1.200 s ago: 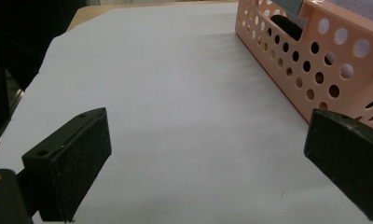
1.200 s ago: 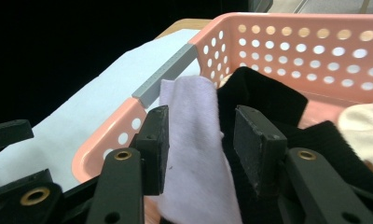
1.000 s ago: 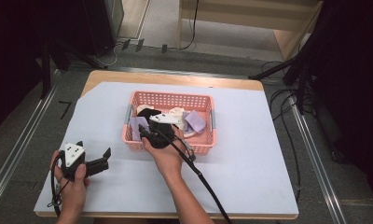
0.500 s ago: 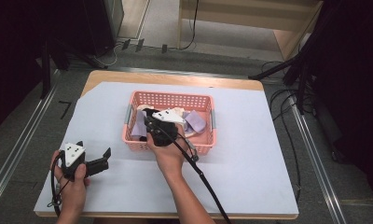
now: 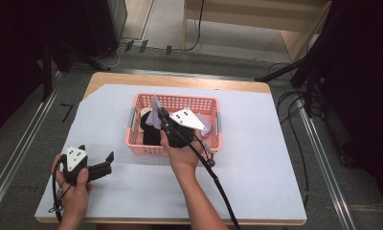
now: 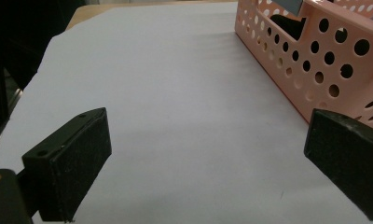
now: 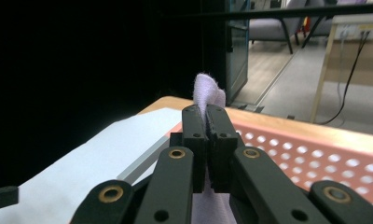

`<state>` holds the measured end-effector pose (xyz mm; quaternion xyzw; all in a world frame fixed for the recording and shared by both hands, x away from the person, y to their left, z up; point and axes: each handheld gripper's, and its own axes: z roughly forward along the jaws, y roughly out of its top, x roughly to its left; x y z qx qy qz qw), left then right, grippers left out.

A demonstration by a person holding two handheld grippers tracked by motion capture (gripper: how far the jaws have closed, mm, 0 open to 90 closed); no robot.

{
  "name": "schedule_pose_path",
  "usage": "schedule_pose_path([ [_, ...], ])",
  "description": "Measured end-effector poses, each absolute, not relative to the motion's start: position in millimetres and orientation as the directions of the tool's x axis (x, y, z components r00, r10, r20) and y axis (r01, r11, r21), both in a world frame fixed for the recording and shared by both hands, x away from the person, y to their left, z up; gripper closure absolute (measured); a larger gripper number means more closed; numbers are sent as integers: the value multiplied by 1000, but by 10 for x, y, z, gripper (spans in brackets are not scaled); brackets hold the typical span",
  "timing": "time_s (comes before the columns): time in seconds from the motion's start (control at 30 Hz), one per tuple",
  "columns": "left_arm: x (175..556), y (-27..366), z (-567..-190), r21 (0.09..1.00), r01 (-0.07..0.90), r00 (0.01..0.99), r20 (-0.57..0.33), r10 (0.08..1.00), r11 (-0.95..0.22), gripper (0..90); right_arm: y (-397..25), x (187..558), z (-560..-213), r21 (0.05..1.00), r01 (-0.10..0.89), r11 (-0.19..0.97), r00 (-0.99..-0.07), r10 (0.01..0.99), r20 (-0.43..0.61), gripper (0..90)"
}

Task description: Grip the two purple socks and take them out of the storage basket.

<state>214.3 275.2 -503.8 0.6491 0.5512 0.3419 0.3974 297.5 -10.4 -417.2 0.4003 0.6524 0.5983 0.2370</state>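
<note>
At the near left corner of the bench (image 5: 275, 143), the person's left hand (image 5: 71, 184) grips the left hand-held gripper (image 5: 108, 160) low over the white sheet (image 5: 256, 167), aimed right toward the pink basket (image 5: 175, 147). Its jaws stand wide apart, released, with nothing between them; the left gripper view has bare sheet between the pads and the basket's perforated wall (image 6: 334, 70) just beyond the right pad. Open sheet lies ahead and to the left, up to its edge.

The right hand (image 5: 182, 155) reaches forward over the basket's near rim, raising the right hand-held gripper (image 5: 157, 111) above it. Its jaws are clenched on a lilac cloth (image 7: 208, 93), which pokes up past the tips. A dark cloth (image 5: 151, 134) lies in the basket below.

No readable writing shows.
</note>
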Motion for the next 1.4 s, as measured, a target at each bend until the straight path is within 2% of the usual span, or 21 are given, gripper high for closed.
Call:
schedule_pose_path([
  [0.4, 2142, 2755, -5037, 892, 444, 160, 8, 987, -79, 13, -501, 3015, -4087, 982, 168, -89, -508, 846, 163, 882],
  [0.73, 2138, 2751, -5038, 893, 442, 159, 11, 987, -81, 13, -995, 3051, -4015, 986, 120, -118, -425, 891, 158, 882],
  [1.03, 2138, 2753, -5034, 890, 447, 157, 16, 987, -86, 13, -1405, 3053, -3999, 984, 112, -135, -354, 920, 166, 882],
  [1.4, 2136, 2753, -5036, 892, 444, 156, 14, 988, -83, 13, -1974, 3026, -4146, 982, 119, -149, -243, 954, 175, 881],
])
